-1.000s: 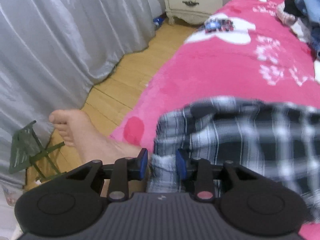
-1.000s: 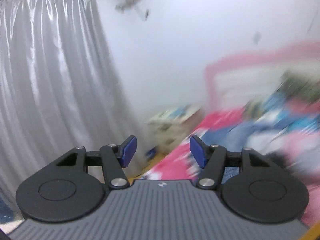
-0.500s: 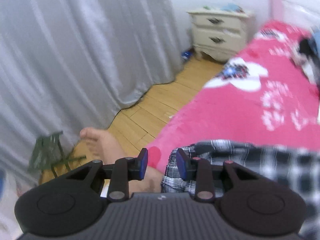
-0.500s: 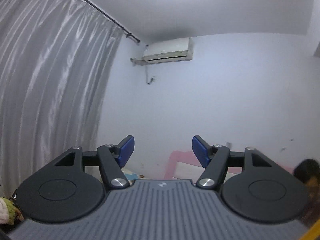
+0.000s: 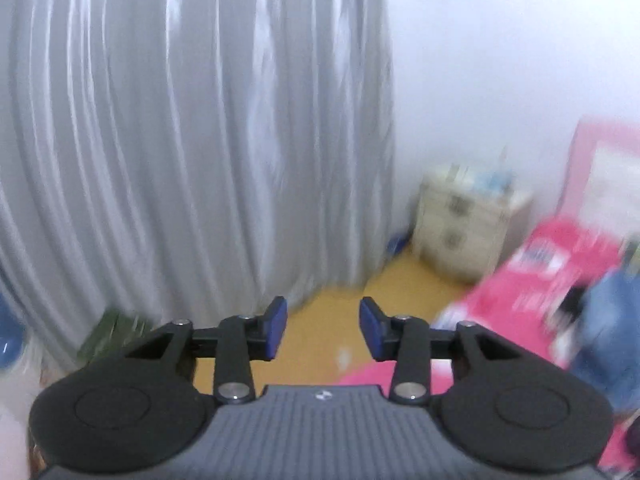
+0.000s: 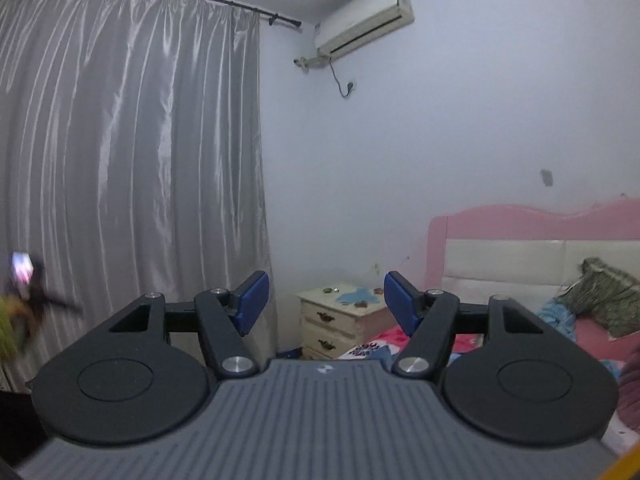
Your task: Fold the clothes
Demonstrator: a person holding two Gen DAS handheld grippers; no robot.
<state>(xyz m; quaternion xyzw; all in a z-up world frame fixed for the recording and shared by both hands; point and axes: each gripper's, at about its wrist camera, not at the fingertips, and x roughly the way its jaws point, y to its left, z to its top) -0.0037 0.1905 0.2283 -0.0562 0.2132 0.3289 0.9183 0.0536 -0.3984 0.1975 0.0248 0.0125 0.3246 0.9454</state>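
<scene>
**Both grippers raised and empty, clothes heaped far up the bed**

Blurring smears most of the left wrist view: the nightstand (image 5: 460,232), the pink bedspread (image 5: 552,280) and a blue garment (image 5: 608,320) at the right edge are soft shapes, and the print on the bedspread cannot be read. A green object (image 5: 108,332) at the foot of the grey curtain (image 5: 200,140) is too smeared to identify. In the right wrist view a blurred dark and yellow-green shape (image 6: 20,304) at the left edge is cut off and cannot be made out, and the gripper body hides the near part of the bed.

The left gripper (image 5: 323,330) has its blue pads well apart, with only wooden floor (image 5: 320,344) seen between them; it holds and touches nothing. The right gripper (image 6: 325,304) is spread wider still, also empty, pointing at the wall with the nightstand framed between its fingers.

The clothes (image 6: 592,304) lie in a loose pile near the pink headboard (image 6: 520,220), well apart from both grippers. A wall air conditioner (image 6: 364,16) hangs above; no legible writing shows on it, and each gripper carries only a small pale logo
</scene>
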